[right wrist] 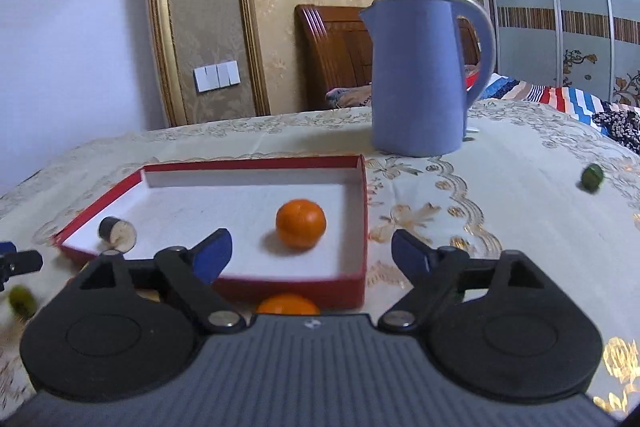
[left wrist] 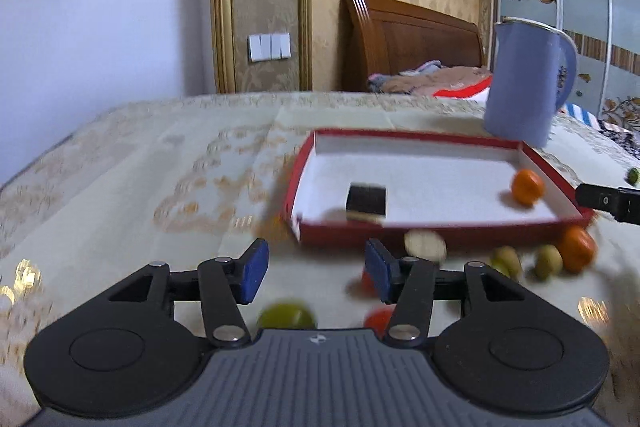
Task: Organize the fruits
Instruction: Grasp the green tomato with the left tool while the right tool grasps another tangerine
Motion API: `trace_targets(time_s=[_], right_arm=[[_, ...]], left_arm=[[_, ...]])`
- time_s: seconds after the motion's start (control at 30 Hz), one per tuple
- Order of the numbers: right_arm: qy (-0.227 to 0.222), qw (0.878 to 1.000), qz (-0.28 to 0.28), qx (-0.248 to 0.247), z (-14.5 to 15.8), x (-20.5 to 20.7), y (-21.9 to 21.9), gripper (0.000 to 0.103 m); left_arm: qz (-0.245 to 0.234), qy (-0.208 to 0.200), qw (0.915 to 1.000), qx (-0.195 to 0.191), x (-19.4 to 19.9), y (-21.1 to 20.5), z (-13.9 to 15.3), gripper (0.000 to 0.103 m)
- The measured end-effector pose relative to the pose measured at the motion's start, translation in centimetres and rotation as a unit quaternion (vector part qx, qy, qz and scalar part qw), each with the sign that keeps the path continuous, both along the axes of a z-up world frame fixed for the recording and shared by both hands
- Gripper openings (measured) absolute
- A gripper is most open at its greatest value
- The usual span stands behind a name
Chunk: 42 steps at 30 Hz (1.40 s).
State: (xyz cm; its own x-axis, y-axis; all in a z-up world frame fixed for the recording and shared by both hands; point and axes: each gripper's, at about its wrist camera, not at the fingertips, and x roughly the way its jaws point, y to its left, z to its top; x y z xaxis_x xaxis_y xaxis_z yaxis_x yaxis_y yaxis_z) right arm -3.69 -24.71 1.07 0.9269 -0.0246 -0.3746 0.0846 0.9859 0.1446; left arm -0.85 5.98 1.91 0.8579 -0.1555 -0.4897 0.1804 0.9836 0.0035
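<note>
Sorting stage: an early one is judged to be in hand, since only one orange (right wrist: 301,223) and a dark cylindrical piece with a pale cut face (right wrist: 117,231) are seen inside the red tray (right wrist: 365,211).
Left gripper (left wrist: 316,273): its jaws are held apart and nothing is carried; it is poised low over the loose fruit in front of the tray.
Right gripper (right wrist: 311,254): its jaws are spread wide and nothing is gripped; it is aimed at the tray's near right corner.
Fruit outside the tray: a green fruit (left wrist: 285,315) and a red one (left wrist: 378,319) lie just below the left gripper; a pale round fruit (left wrist: 425,245), two yellow-green fruits (left wrist: 548,261) and a second orange (left wrist: 576,249) are lined up along the tray's near wall; a small green fruit (right wrist: 591,177) lies well apart to the right.
Next move: a descent and closure on one of the near fruits is judged to be required, then a lift over the tray wall.
Surface: a cream tablecloth with gold floral print (right wrist: 500,227) is laid over the table.
Room: a blue kettle (right wrist: 420,75) stands behind the tray; a wooden headboard (left wrist: 412,47), patterned wallpaper and wardrobe doors are seen beyond.
</note>
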Motion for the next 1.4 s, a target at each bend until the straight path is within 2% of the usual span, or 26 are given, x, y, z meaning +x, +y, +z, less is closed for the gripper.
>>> trace_targets(time_s=[0.1,0.2,0.27,0.37,0.53,0.77,0.87,0.93,1.03,1.1,1.17,1.27,1.4], right_arm=[[-0.005,1.0,-0.007,-0.002,-0.9,-1.3,0.2,0.086],[-0.024,1.0,-0.015,0.011,-0.7,-2.0,-0.3,0.086],[-0.023,0.999,-0.018,0.019,-1.0,-2.1,-0.7,0.093],[-0.017,0.999,-0.02,0.033,-1.1,-1.8,-1.1,0.093],[-0.009,0.998,-0.028,0.061,-1.5,-1.6,-2.0,0.093],[-0.012,0.997,-0.029,0.066,-1.7,-1.9,-2.2,0.093],[-0.019,0.996,-0.035,0.076,-1.6,-2.3,-2.6,0.093],[-0.002,0.998,-0.027,0.064,-1.5,-2.4,-2.5,0.093],[0.026,0.999,-0.017,0.043,-1.5,-2.5,-2.1,0.09],[0.043,0.998,0.001,0.036,-1.6,-2.5,-1.8,0.08],[0.05,0.998,0.013,0.03,-1.5,-2.3,-1.5,0.076],[0.06,0.998,0.014,0.029,-1.4,-1.6,-1.0,0.076],[0.071,0.996,0.023,0.04,-1.7,-0.4,-0.6,0.076]], left_arm=[[-0.001,0.011,0.9999,-0.001,-0.8,0.2,-0.6,0.053],[0.014,-0.003,0.9998,0.01,-1.6,0.3,-1.1,0.053],[0.01,-0.002,0.9999,0.011,-2.4,0.7,-1.3,0.053],[0.009,0.006,0.9999,0.006,-2.8,1.7,-1.5,0.053],[0.03,0.025,0.9993,0.003,-1.4,2.1,-2.0,0.053],[0.044,0.059,0.9973,0.001,0.4,1.6,-3.1,0.052],[0.045,0.058,0.9973,-0.003,0.7,1.7,-3.2,0.047],[0.037,0.054,0.9979,0.003,0.8,1.4,-3.2,0.034],[0.043,0.054,0.9976,0.0,1.3,1.3,-3.2,0.034],[0.043,0.056,0.9975,-0.009,1.7,1.5,-3.1,0.034],[0.043,0.055,0.9974,-0.017,1.7,1.7,-3.2,0.034],[0.041,0.057,0.9972,-0.027,1.7,2.0,-3.2,0.034],[0.041,0.055,0.9974,-0.021,1.5,1.9,-3.2,0.034]])
